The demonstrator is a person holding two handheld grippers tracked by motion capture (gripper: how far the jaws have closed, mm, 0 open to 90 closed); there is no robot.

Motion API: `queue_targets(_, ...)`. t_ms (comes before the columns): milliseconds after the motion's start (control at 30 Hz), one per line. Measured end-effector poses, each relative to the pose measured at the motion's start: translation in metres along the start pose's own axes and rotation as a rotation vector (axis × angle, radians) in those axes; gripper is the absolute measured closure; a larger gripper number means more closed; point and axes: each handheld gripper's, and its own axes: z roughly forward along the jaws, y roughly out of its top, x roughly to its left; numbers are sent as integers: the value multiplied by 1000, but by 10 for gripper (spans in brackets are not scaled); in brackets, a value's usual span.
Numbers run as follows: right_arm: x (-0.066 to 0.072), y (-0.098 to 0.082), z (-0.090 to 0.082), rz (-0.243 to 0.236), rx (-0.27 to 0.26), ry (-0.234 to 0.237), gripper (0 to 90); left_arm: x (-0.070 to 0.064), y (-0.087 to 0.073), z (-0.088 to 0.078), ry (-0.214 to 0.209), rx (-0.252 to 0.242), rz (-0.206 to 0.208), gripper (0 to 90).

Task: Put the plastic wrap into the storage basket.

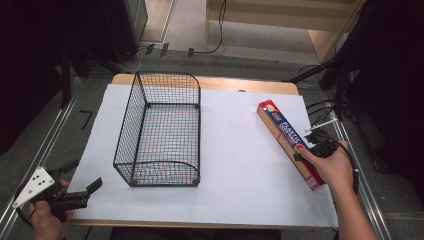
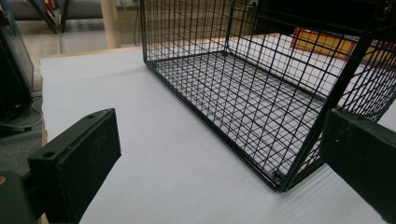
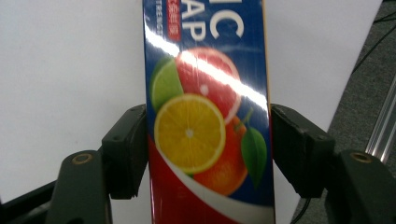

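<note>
Plastic wrap box (image 1: 291, 142): long, narrow carton, blue and red with citrus fruit print, lying flat on the white sheet (image 1: 240, 150) at the right side of the desk (image 1: 210, 83). Long axis runs diagonally, far end toward the desk's centre-back, near end toward the right front corner. Right claw (image 1: 306, 151): set over the near part of the box, one jaw on each long side, pads against the carton's edges in the right gripper view, grasping it across its width. Wire basket (image 1: 162, 132): black mesh, upright, left of centre, well apart from the box. Left claw (image 1: 82, 192): at the front left corner, jaws spread wide, holding nothing, just short of the basket.
</note>
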Motion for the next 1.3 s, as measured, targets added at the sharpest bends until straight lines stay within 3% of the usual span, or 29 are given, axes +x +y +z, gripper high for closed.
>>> queue_targets(333,5,25,14,9,22,-15,347,2,-1,-2,2,-1,-4,0)
queue_targets(567,3,39,21,10,42,5,357,2,-1,-2,3,0,-6,0)
queue_targets(900,6,50,29,18,54,-16,335,2,-1,-1,0,0,-7,0)
queue_targets(1067,9,53,35,15,72,-32,362,3,-2,-2,2,-2,-9,0)
queue_targets(1200,8,53,34,16,77,-18,406,3,-2,-3,1,-3,-7,0)
queue_targets(1300,10,54,33,-8,82,-34,422,2,-2,-3,3,-2,-9,0)
